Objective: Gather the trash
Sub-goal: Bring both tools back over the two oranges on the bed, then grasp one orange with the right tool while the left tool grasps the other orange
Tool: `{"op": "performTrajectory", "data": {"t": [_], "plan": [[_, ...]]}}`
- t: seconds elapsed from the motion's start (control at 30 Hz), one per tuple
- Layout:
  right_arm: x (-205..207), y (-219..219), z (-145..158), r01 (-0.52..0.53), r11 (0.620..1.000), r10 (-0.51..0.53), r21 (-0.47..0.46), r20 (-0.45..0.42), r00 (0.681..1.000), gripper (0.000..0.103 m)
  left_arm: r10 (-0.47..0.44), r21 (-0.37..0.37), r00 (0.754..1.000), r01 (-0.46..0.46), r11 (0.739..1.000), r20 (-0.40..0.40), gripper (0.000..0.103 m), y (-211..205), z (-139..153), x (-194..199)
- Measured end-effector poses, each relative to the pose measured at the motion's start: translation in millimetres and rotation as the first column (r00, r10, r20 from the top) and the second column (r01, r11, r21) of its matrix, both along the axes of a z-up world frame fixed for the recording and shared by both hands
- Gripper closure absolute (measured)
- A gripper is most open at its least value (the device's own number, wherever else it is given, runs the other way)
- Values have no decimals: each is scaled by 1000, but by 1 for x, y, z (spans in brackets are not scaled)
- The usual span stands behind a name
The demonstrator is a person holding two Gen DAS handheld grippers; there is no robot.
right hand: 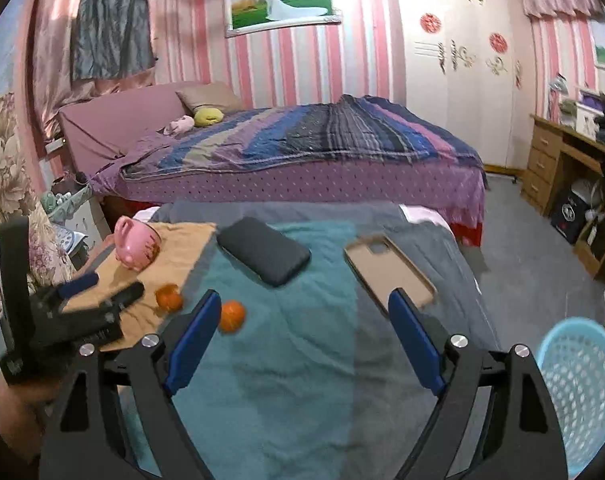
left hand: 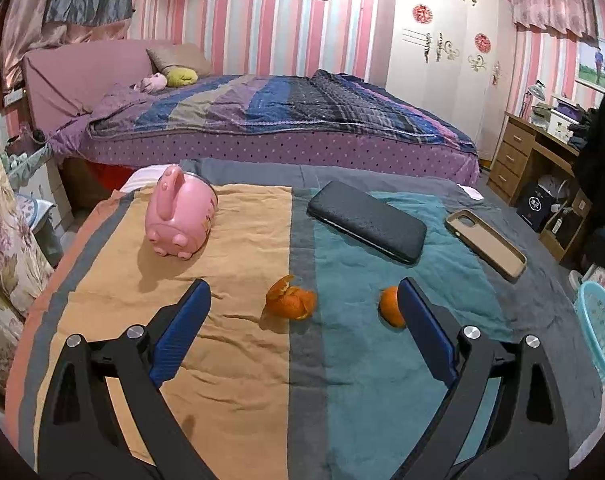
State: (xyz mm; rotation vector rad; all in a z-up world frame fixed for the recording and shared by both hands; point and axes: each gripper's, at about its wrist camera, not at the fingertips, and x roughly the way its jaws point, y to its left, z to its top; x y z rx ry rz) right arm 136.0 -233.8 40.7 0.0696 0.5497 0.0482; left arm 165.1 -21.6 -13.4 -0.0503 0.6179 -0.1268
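Two pieces of orange peel lie on the striped cloth of the table. One curled peel lies between my left gripper's fingers, a little ahead of them; it also shows in the right wrist view. The second peel touches the inner side of the left gripper's right finger and shows in the right wrist view beside my right gripper's left finger. My left gripper is open and empty. My right gripper is open and empty over the teal stripe. A light blue mesh basket stands at the table's right.
A pink pig-shaped mug lies on the tan stripe at the back left. A black phone and a tan phone case lie at the back. A bed stands beyond the table, a wooden desk at the right.
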Motion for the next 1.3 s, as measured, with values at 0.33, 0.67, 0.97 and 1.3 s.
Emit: {"op": "performTrajectory", "data": {"t": [0.33,0.67,0.97,1.3], "plan": [[49,10,-36,31,1000,-30,3,-78,997,18,37,5,999,-37,999,-11,10,3,-12,20],[81,40,-61,-27,1000,28,9,-146,989,18,93,-12,994,-93,996,-57,10,29,-23,48],[107,72,-94,-82,997,76,-12,-251,965,28,110,42,992,-108,993,-68,10,56,-26,46],[115,77,-107,-114,993,116,26,-305,945,74,51,42,992,-46,998,-116,10,47,-40,51]]}}
